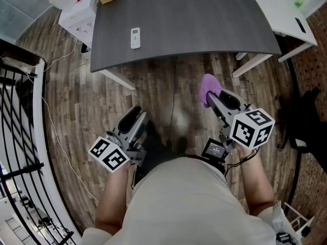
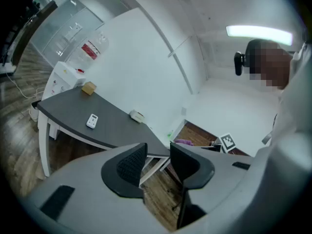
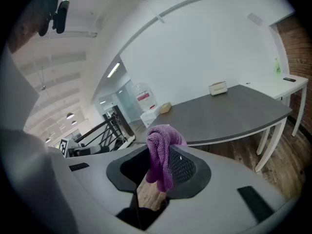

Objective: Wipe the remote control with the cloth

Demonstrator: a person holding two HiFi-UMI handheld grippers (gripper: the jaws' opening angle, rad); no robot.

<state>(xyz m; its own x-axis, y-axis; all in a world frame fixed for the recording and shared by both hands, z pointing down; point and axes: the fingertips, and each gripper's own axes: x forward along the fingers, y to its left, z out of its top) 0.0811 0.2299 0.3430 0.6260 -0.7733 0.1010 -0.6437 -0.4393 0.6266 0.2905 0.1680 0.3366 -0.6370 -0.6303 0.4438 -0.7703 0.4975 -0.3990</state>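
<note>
Back from the grey tabletop (image 1: 204,29), the right gripper (image 1: 218,100) has its jaws clamped on the purple cloth (image 1: 207,88), while the left gripper (image 1: 134,116) has its jaws apart and empty. The remote control (image 1: 135,38) lies well ahead on the tabletop; the left gripper should probably steady it for wiping.

Grey two-jaw left gripper (image 1: 134,114) at lower left hovering, jaws standing apart, matching right gripper (image 1: 216,100) at centre right pinching a purple cloth (image 1: 207,88), tilting downward

No readable text, labels or numbers
</note>
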